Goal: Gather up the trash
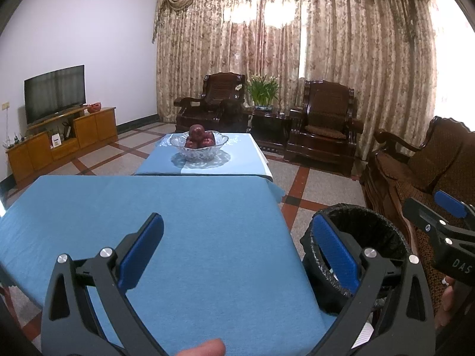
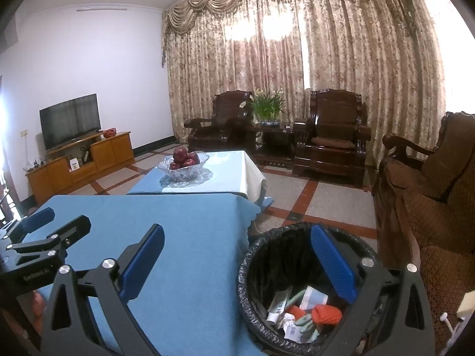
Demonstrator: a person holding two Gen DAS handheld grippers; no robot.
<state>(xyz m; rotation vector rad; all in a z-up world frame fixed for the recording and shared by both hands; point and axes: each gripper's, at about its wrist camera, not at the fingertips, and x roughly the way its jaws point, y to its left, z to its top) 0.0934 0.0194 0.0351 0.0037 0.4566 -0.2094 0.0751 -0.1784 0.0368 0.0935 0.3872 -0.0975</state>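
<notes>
Hovering above the near edge of the blue-clothed worktop, the left gripper has its blue-padded fingers spread wide with nothing between them. The right gripper is likewise spread and empty; its left finger sits over the cloth, its right finger over the round bin lined with a black plastic bag. The bin stands on the tiled floor, just beside the worktop's right edge. Inside it lies the collected trash: a crumpled orange net, pale green gloves, a white tube and scraps of printed paper. The cloth surface under both grippers shows no loose items. A second, lighter-clothed table stands beyond, carrying a cut-glass bowl of dark red apples. Dark carved wooden armchairs line the curtained window; a sofa of similar wood is close to the bin's right.
</notes>
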